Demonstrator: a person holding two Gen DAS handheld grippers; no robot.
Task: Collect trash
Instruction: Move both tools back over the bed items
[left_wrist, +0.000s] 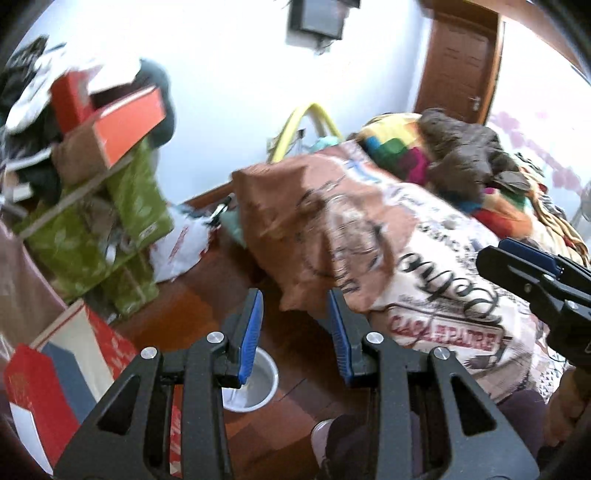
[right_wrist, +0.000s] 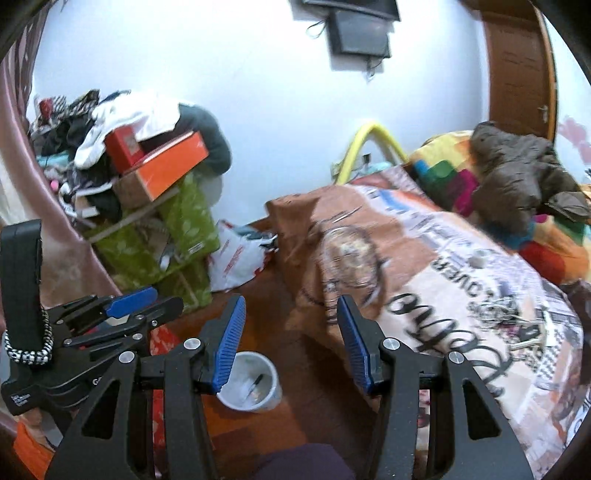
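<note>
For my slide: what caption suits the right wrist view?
Open right hand-held gripper above a white cup on the floor beside the bed.

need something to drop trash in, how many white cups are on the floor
1: a white cup on the wooden floor beside the bed. Others may be hidden under clutter.

A cup (right_wrist: 249, 380) stands on the floor (right_wrist: 306, 354), left of the bed (right_wrist: 461, 295). Behind it, a bag (right_wrist: 236, 258) lies between the bed and the boxes (right_wrist: 159, 225) stacked at the left wall. Clothes (right_wrist: 110, 122) lie on the boxes. A door (right_wrist: 517, 66) stands behind the bed.
</note>
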